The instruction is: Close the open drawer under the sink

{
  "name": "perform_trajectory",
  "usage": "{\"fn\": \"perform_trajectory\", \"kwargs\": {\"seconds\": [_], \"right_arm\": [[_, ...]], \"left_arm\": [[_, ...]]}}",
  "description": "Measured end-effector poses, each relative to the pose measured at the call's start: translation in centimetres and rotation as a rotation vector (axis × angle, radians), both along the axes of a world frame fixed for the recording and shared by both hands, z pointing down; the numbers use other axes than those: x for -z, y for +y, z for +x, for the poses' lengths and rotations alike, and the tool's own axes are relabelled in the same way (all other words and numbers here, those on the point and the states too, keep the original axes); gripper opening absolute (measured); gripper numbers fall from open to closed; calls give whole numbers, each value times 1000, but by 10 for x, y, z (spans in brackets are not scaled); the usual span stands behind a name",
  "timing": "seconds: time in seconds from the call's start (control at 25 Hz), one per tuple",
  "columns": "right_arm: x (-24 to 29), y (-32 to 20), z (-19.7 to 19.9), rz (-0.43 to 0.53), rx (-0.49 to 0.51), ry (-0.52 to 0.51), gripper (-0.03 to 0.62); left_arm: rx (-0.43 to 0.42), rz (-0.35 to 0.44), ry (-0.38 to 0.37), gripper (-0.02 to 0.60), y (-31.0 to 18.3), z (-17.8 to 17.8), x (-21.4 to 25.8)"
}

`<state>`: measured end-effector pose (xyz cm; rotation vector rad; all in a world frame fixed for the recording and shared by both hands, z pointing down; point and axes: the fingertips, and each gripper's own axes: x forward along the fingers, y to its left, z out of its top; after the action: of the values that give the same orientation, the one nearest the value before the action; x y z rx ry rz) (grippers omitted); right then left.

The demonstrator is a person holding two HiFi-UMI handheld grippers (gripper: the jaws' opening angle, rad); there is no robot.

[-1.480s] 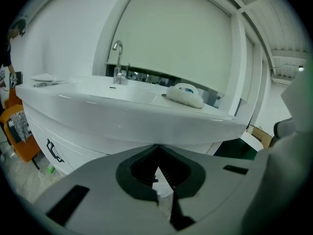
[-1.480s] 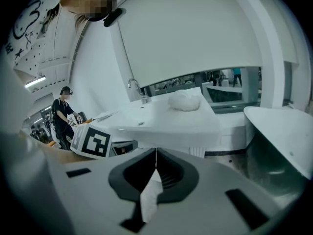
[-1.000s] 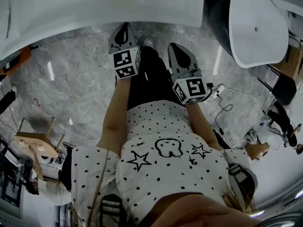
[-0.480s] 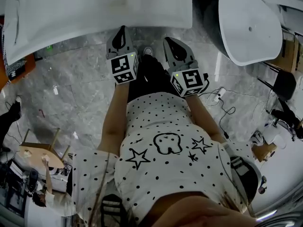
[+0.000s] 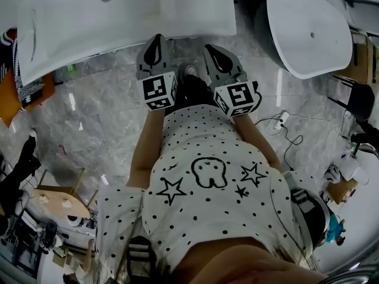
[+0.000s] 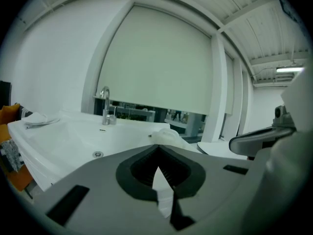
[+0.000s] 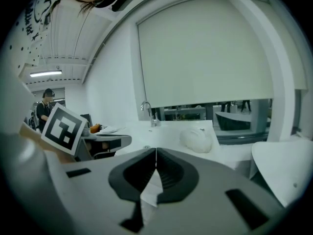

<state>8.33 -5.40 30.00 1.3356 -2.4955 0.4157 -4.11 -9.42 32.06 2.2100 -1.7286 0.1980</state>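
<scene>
Head view is showing you standing at the white sink, holding both grippers in front of your waist, just short of its front edge and above the marble floor. Your left gripper and right gripper are sitting side by side, both pointing toward the sink.

Left gripper view is showing its fingers pressed together with nothing between them. It is looking over the basin toward the faucet and a white lump on the sink's top. Right gripper view is showing the same: fingers closed tip to tip, empty, and facing that faucet.

The drawer under the sink is appearing in no view. From above, the basin is covering everything beneath it, and both gripper cameras are aiming over the top rather than below. So you are getting no proof that the drawer is shut or open. Judging by the pose alone, neither gripper is touching the cabinet front right now. If the drawer is still out, the whole push is still waiting for you.
</scene>
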Motion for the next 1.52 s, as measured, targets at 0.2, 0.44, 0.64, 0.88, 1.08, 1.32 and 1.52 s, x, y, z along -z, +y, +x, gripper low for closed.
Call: {"fn": "perform_trajectory", "kwargs": {"seconds": [0.2,0.44,0.64,0.88,1.08,1.32,1.52], "right_arm": [[8,6,-1,10,-16,-6,14],[25,3,3,45,-25,-6,15],[37,5,6,64,-52,-18,15],[43,7,7,77,-48,-10,15],[52,17,0,88,-33,-17,15],[49,20,1,89,-33,-23,15],[46,17,7,94,-44,-27,15]], "left_arm": [[-30,53,16,5,6,1,36],[-59,114,-2,5,18,4,72],[-76,136,0,5,30,3,85],[-91,143,22,5,37,7,91],[-106,142,34,3,49,7,99],[-140,104,57,5,57,12,89],[-165,100,66,5,56,15,86]]}}
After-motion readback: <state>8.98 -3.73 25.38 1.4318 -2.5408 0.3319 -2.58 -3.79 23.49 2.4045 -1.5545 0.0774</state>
